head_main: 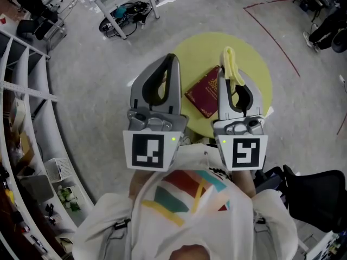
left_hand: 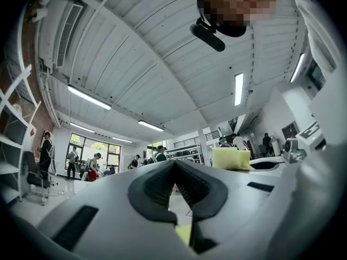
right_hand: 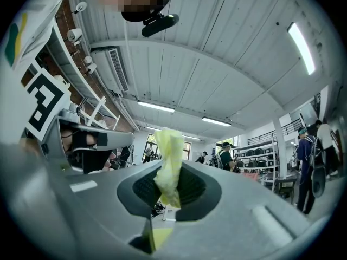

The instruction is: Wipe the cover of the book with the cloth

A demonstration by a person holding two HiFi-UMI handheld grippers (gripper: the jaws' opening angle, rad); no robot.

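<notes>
A dark red book (head_main: 205,93) lies closed on the round yellow table (head_main: 255,64), between the two grippers in the head view. Both grippers are raised close to my chest, and their own views show the ceiling. My right gripper (head_main: 227,56) is shut on a yellow cloth (head_main: 232,69), which sticks out past the jaw tips; the right gripper view shows the cloth (right_hand: 169,161) pinched between the pads. My left gripper (head_main: 172,57) is shut with nothing between its fingers (left_hand: 203,191). The cloth (left_hand: 230,158) also shows at the right of the left gripper view.
A white table frame with tangled cables (head_main: 122,12) stands beyond the yellow table. White shelving (head_main: 27,91) curves along the left. A black chair (head_main: 314,199) sits at the lower right. A red line (head_main: 276,37) marks the floor. Several people stand far off in the gripper views.
</notes>
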